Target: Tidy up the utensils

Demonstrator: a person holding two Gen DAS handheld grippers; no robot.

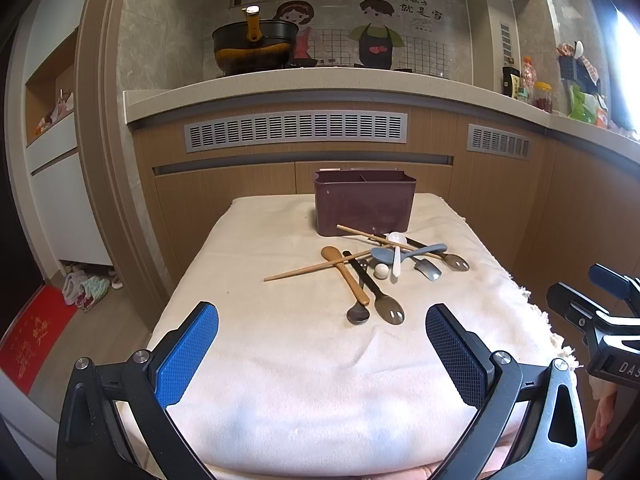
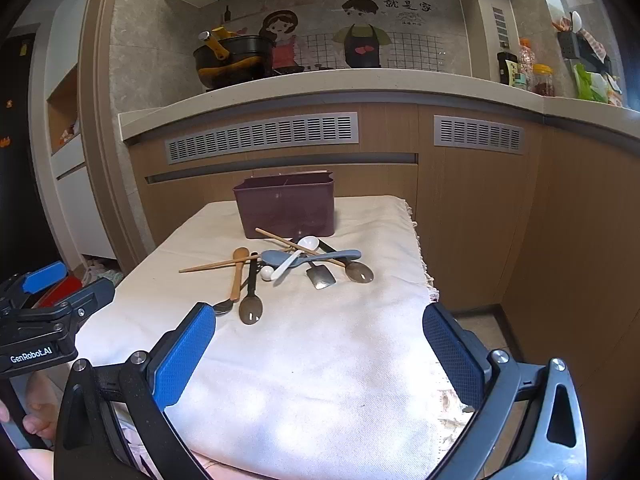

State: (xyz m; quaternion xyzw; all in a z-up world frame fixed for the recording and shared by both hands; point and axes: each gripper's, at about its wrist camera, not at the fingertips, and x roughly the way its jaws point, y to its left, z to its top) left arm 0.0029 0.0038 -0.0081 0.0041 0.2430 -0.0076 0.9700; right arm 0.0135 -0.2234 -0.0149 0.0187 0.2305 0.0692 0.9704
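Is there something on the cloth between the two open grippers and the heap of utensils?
No, nothing visible. Only bare cloth lies between the left gripper, the right gripper and the utensil pile. The purple holder stands just behind the pile.

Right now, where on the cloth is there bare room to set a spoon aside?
The near stretch of cloth between both open grippers and the utensil pile is bare, as is the left side beyond the chopstick tip. It is crowded just before the purple bin.
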